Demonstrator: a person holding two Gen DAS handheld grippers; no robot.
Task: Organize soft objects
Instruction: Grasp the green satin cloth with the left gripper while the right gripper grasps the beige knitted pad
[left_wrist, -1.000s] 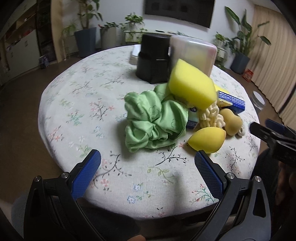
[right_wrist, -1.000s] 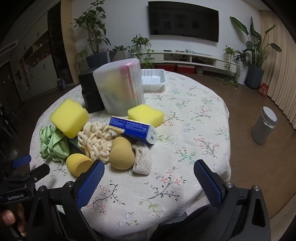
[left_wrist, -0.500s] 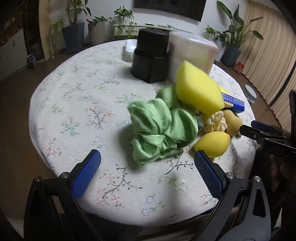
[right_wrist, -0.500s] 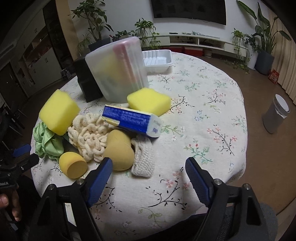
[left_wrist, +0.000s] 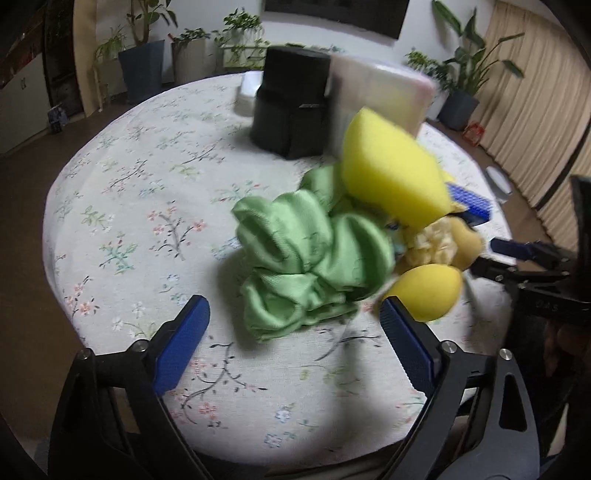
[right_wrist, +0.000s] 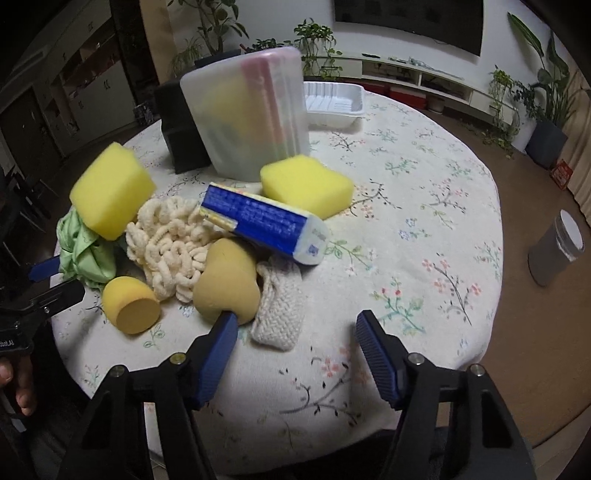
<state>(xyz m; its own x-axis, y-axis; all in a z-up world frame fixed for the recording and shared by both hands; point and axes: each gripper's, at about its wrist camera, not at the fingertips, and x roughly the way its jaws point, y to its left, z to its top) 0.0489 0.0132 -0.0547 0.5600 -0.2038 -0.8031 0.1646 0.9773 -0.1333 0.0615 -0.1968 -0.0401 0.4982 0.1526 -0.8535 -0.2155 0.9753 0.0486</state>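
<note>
Crumpled green satin cloth (left_wrist: 310, 266) lies just beyond the left gripper (left_wrist: 293, 325), jaws wide, closing; cream knitted band (right_wrist: 279, 306) before the right gripper (right_wrist: 295, 334), half-open, narrowing, both empty.

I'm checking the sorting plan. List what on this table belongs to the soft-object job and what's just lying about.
Belongs to the job:
crumpled green cloth
two yellow block sponges
cream chenille mitt
tan heart-shaped sponge
yellow egg-shaped sponge
cream knitted band

Lying about:
blue rectangular packet
frosted plastic container
black box
white tray
</note>
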